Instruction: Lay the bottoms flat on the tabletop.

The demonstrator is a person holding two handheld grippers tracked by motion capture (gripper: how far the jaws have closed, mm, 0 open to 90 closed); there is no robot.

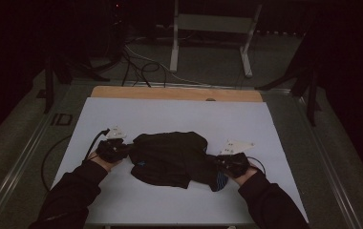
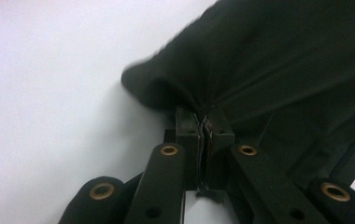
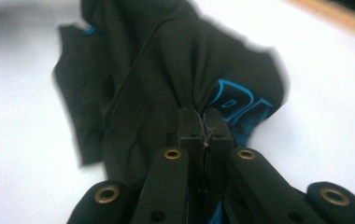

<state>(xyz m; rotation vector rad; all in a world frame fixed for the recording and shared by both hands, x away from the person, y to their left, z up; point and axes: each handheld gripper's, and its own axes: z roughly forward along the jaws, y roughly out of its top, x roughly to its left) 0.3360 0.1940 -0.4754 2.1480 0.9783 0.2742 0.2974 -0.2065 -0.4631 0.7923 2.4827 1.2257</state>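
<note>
Crumpled black fabric garment with blue print [image 1: 170, 160] sits mid-sheet on the white table cover [image 1: 170, 117]. Left gripper [image 1: 122, 149] pinches its left edge, jaws pressed together on cloth; right gripper [image 1: 223, 164] pinches the right edge likewise. Opposite-end grips look meant for pulling it flat.

Setting: lab or recording studio, dimly lit. Evidence, high view: a table [image 1: 122, 205] at centre frame with a plain white top and a strip of bare wood along its far edge; a carpeted grey floor [image 1: 208, 64] around it; loose black and white cables [image 1: 136, 62] across the floor at upper left; a white metal stand frame [image 1: 213, 28] at upper centre; dark tripod-like legs [image 1: 308, 81] at right and left edges; black surroundings beyond.
</note>
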